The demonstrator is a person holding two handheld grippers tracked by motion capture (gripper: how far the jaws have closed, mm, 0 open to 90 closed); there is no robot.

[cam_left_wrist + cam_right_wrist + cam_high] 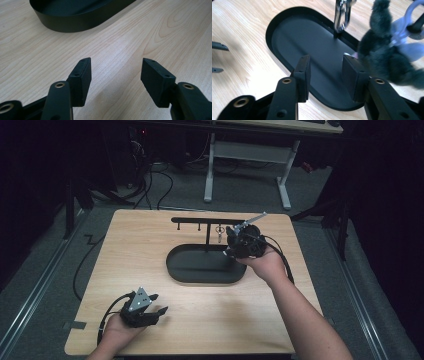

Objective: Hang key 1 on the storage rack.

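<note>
Dark grey furry keychain charm with metal clasp hangs from the black hook rack over the black oval metal tray, near the tabletop's far edge. My right gripper sits just beside it, jaws released (nothing between). Left gripper gapes empty near the front-left corner.

plush keychain | dark grey fuzzy, silver clip | hangs off rack, over tray's far end, just R of my claw
</note>
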